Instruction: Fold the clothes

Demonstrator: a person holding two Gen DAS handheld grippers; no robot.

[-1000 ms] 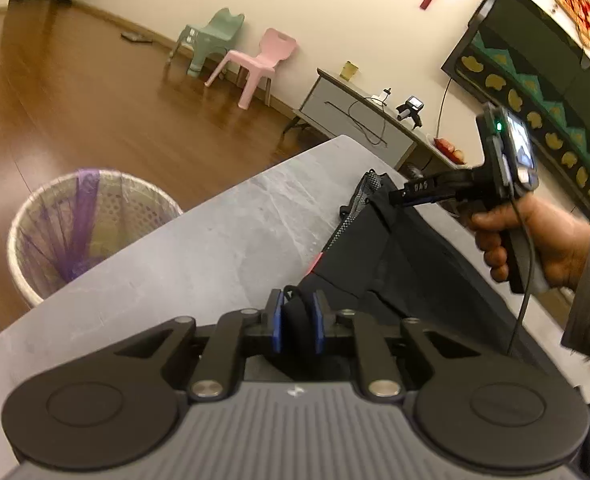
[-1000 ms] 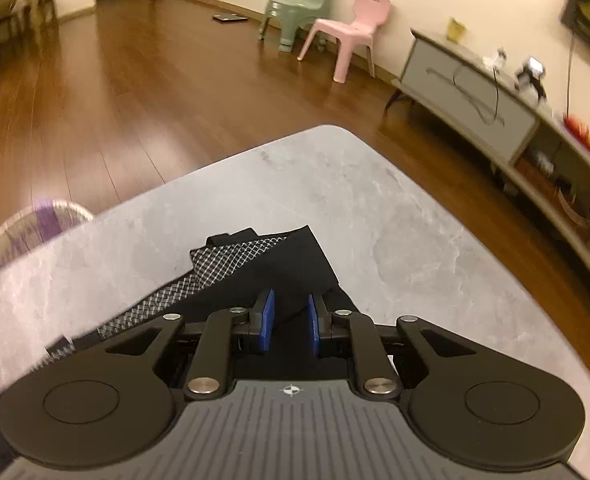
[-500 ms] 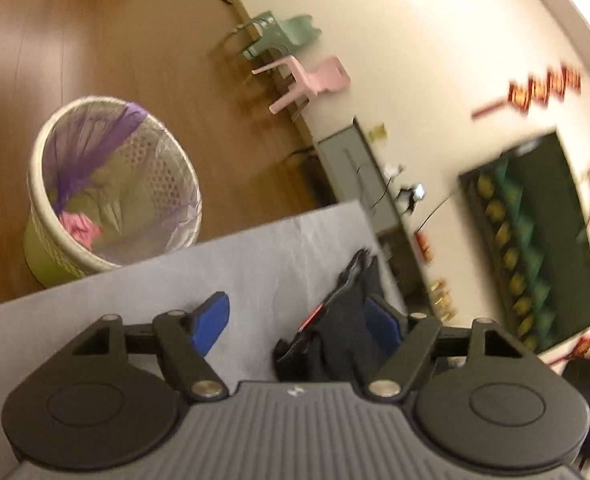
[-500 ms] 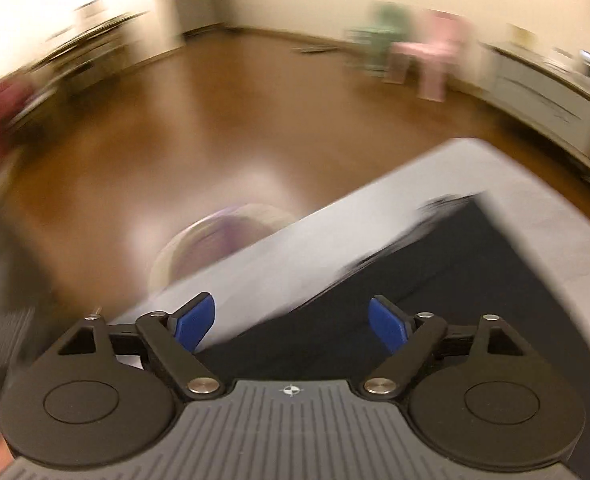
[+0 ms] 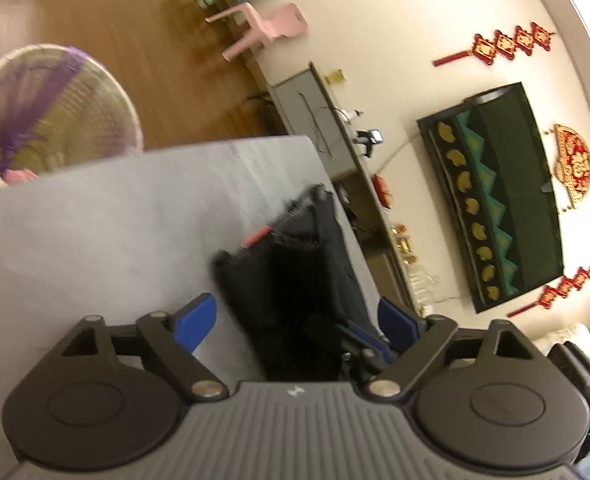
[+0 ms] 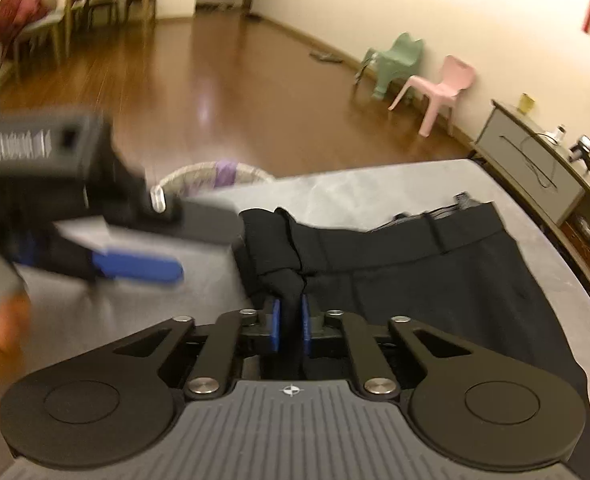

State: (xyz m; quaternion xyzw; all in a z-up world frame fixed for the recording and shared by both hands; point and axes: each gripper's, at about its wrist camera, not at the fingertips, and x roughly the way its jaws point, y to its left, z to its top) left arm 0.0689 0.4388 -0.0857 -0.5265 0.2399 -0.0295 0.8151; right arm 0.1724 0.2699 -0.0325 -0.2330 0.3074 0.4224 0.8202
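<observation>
A black garment (image 6: pixel 435 264), trousers by its waistband, lies on the grey table (image 6: pixel 355 188). My right gripper (image 6: pixel 289 322) is shut on a bunched fold of the black fabric at the garment's near left edge. My left gripper (image 5: pixel 299 322) is open, with blue pads (image 5: pixel 197 320) wide apart above the garment (image 5: pixel 295 280). It also shows blurred at the left of the right wrist view (image 6: pixel 135 256), beside the garment and not gripping it.
A mesh wastebasket (image 5: pixel 51 116) with a purple liner stands on the wood floor past the table's far edge. Green and pink small chairs (image 6: pixel 435 84) and a low grey cabinet (image 6: pixel 535 160) stand by the wall. The table edge runs close on the right.
Both grippers let go of the garment half a second ago. My right gripper has since shut on a fold of it. My left gripper stays open and has swung over the garment.
</observation>
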